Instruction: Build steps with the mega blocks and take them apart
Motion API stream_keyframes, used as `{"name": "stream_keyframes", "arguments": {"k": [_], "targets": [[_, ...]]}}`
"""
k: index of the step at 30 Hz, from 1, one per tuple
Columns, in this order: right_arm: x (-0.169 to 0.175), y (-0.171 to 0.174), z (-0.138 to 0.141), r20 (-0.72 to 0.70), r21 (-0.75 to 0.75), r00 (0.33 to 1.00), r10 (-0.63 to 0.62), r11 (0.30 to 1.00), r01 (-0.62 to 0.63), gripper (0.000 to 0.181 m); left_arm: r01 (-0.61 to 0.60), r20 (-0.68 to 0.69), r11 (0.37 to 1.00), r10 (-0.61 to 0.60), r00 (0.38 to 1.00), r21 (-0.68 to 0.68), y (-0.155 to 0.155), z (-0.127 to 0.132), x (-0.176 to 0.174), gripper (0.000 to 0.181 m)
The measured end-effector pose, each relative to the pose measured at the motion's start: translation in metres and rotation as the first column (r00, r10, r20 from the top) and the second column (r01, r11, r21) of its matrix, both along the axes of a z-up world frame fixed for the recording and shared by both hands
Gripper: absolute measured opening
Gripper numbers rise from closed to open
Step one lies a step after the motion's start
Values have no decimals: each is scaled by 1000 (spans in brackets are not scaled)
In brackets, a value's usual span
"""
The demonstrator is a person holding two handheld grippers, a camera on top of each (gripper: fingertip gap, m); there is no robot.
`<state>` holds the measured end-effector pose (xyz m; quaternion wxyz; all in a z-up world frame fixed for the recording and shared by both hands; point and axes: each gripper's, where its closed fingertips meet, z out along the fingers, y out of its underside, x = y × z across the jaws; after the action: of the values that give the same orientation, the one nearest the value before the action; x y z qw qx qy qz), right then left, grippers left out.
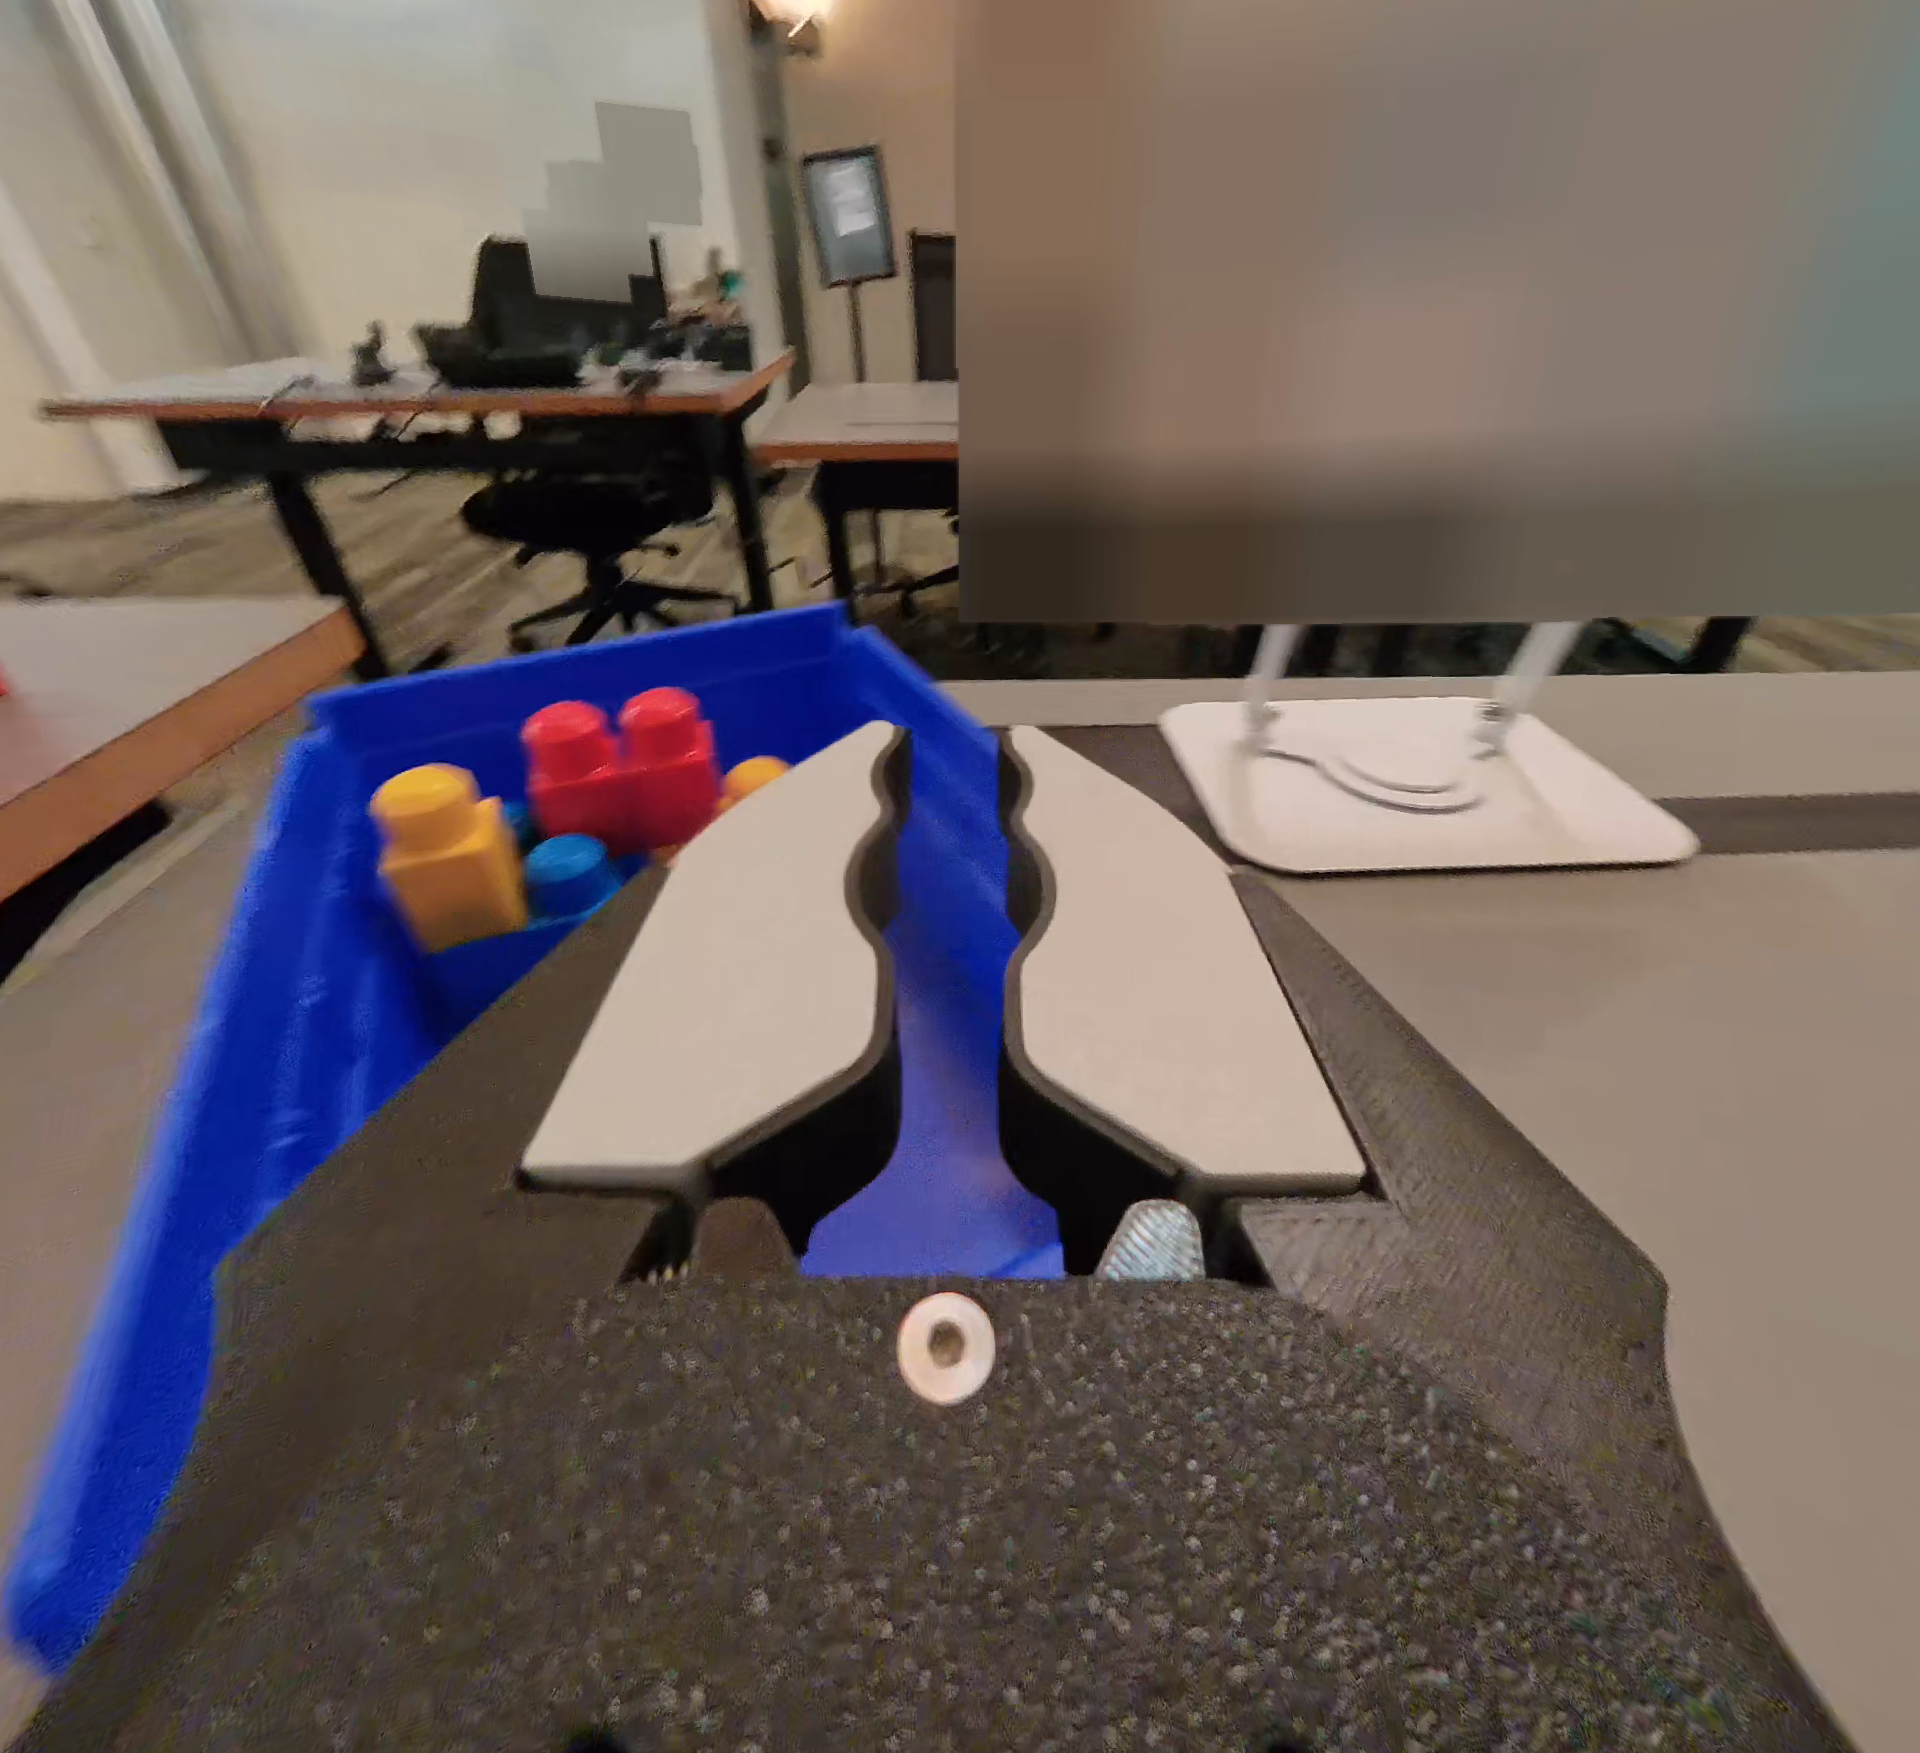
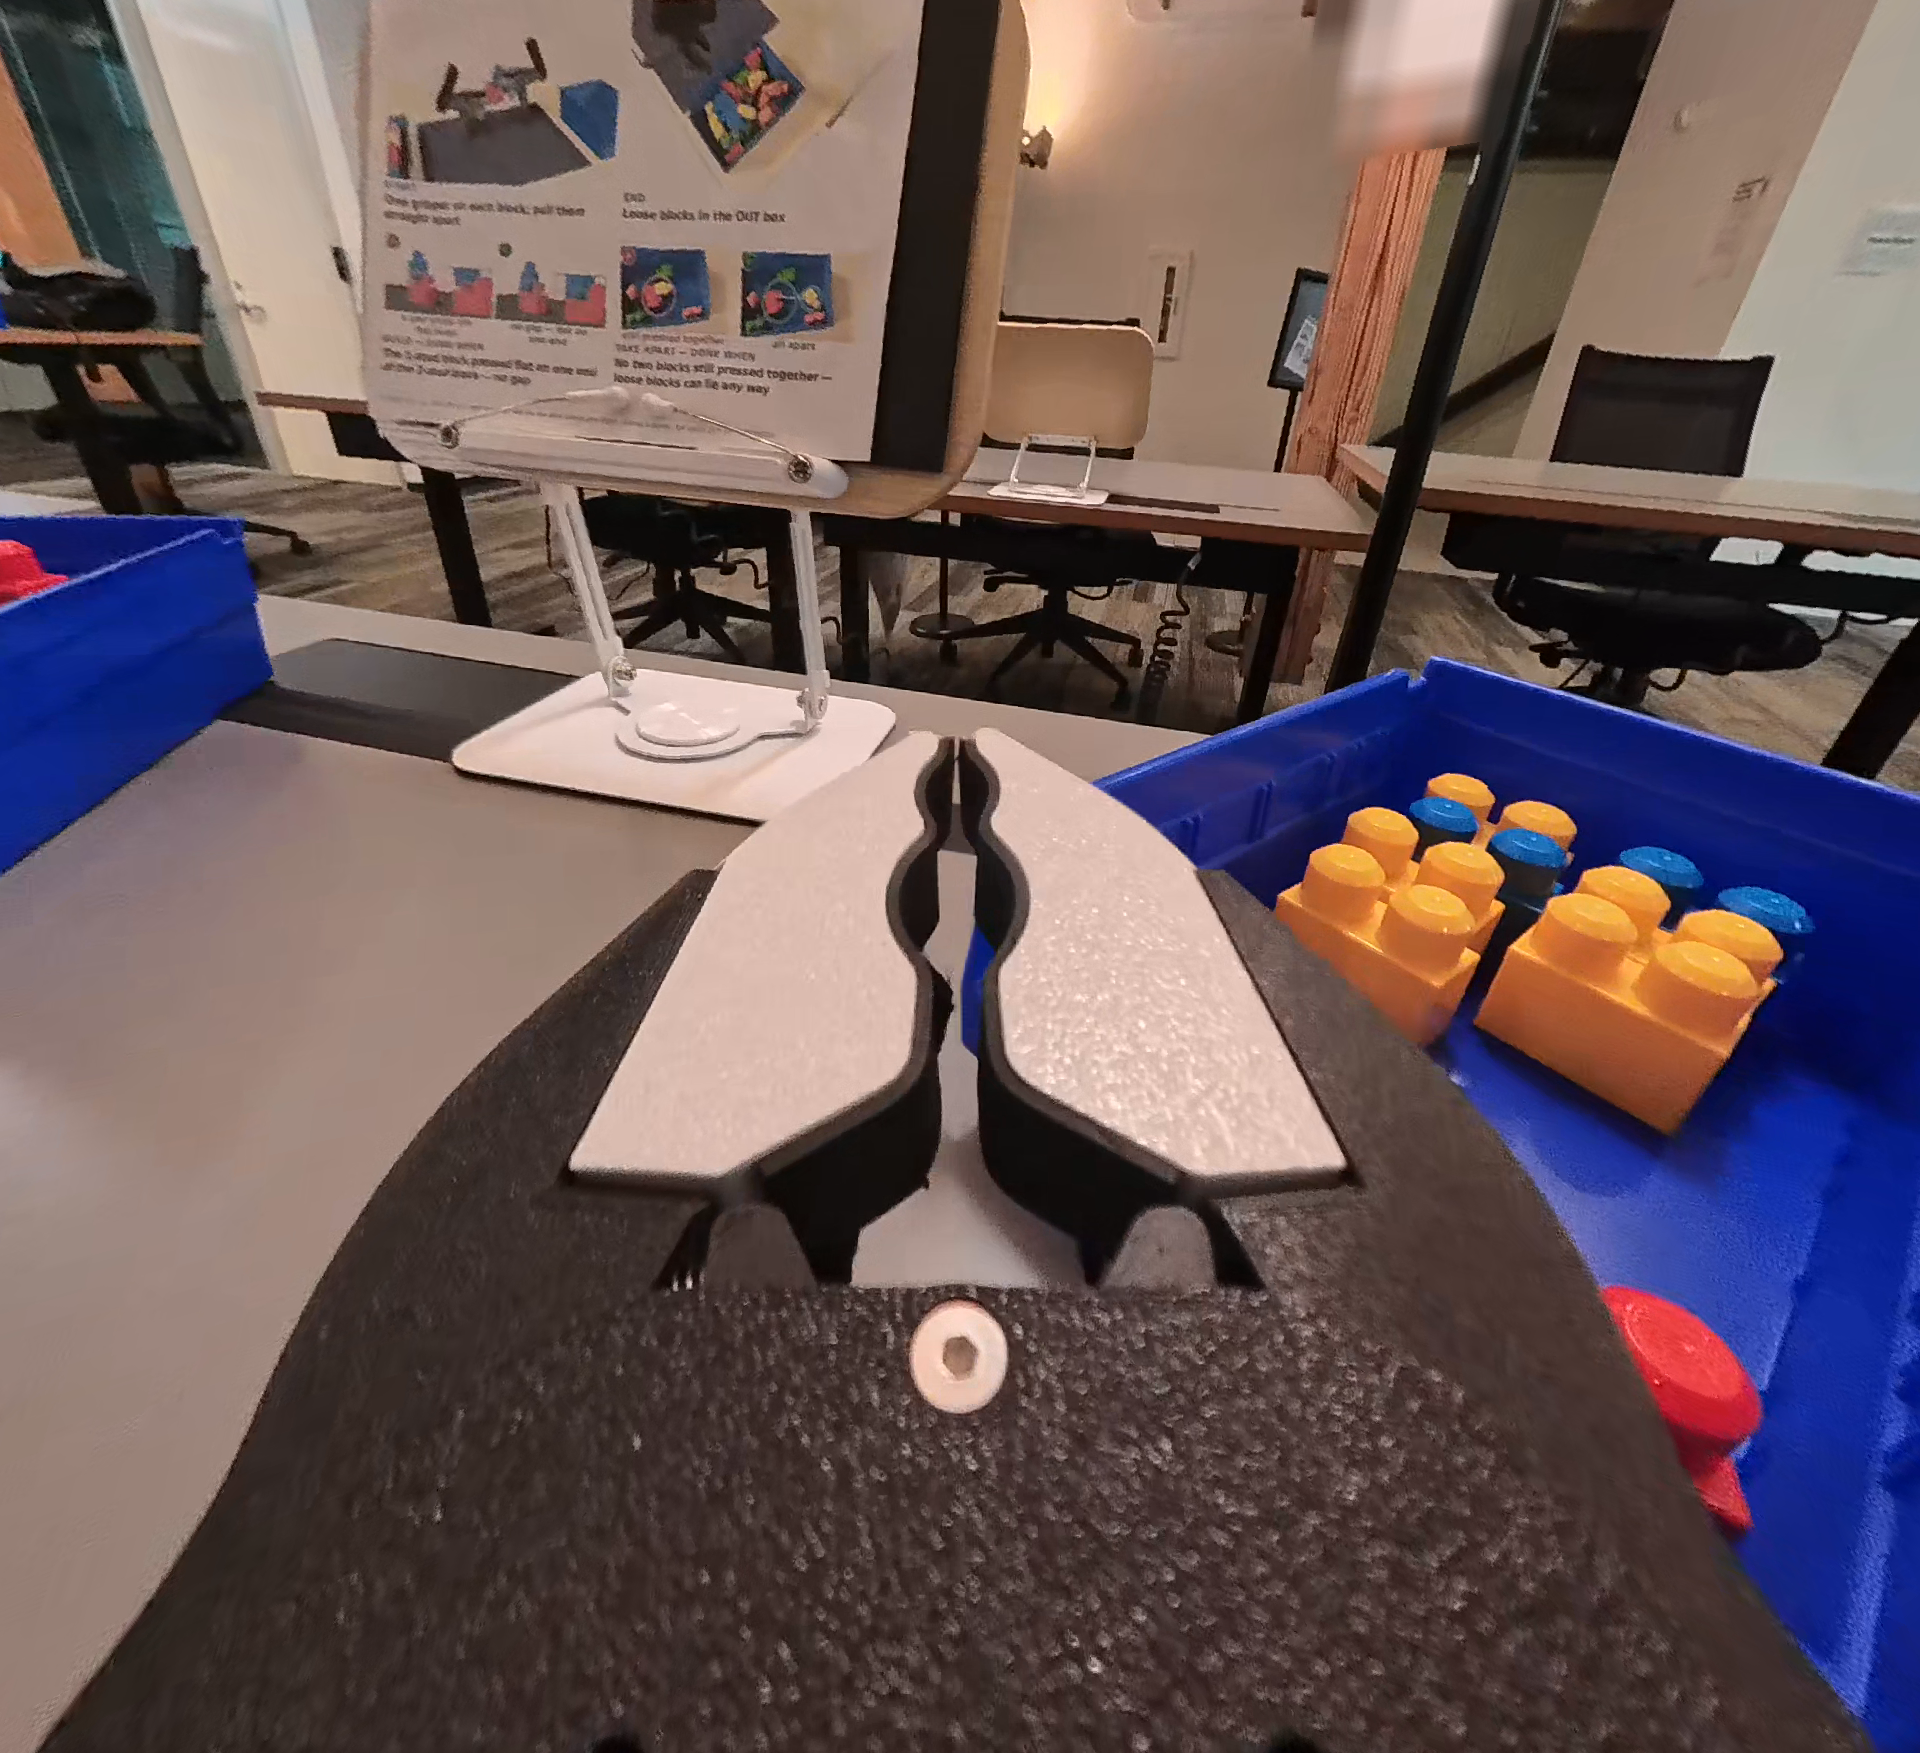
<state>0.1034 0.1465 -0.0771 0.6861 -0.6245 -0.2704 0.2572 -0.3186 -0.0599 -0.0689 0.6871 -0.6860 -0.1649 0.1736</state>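
My left gripper (image 1: 954, 747) hangs over the right wall of a blue bin (image 1: 582, 664). Its fingers stand slightly apart, with only the blue of the bin showing between them. The bin holds a red two-stud block (image 1: 621, 768), a yellow block (image 1: 452, 856) and a blue block (image 1: 571, 872). My right gripper (image 2: 957, 753) is shut with its tips touching and nothing between them, just left of a second blue bin (image 2: 1558, 716). That bin holds yellow blocks (image 2: 1392, 914), blue blocks (image 2: 1527, 856) and a red block (image 2: 1683, 1391).
A white stand (image 2: 675, 737) at the table's far edge carries an instruction sheet (image 2: 644, 145); its base also shows in the left wrist view (image 1: 1434, 789). A dark mat (image 2: 395, 695) lies on the grey table. The first bin (image 2: 114, 623) shows at far left. Desks and chairs stand beyond. Spacing between my two grippers at the tips: around 50 cm.
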Motion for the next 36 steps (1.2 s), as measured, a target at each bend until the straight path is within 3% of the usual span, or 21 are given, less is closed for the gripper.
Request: {"name": "stream_keyframes", "arguments": {"k": [4, 8, 11, 16, 22, 31, 36], "targets": [[-1, -2, 4, -15, -1, 1000, 18, 1000, -18, 0, -122, 99, 990, 129, 987, -72, -19, -6, -60, 34], [-2, -4, 3, -13, -12, 999, 36, 999, -36, 1, -180, 33, 957, 192, 981, -226, -24, 10, -101, 41], [-2, -3, 2, -15, -25, 999, 48, 999, -48, 1, -181, 30, 887, 214, 976, -426, -20, 6, -139, 43], [-4, -4, 0, 3, -29, 998, 59, 998, -59, 1, -150, 88, 733, 275, 957, -664, -15, -42, -190, 43], [-3, -4, 1, -24, -49, 997, 75, 996, -76, 1, -114, 118, 632, 313, 942, -766, -8, -81, -205, 38], [-5, -4, -1, -32, -81, 995, 98, 992, -100, 2, -156, 21, 533, 311, 950, -831, -3, -85, -216, 32], [-8, -6, -3, -23, -90, 993, 112, 989, -114, 2, -152, 15, 522, 301, 953, -839, -3, -84, -216, 30]]}}
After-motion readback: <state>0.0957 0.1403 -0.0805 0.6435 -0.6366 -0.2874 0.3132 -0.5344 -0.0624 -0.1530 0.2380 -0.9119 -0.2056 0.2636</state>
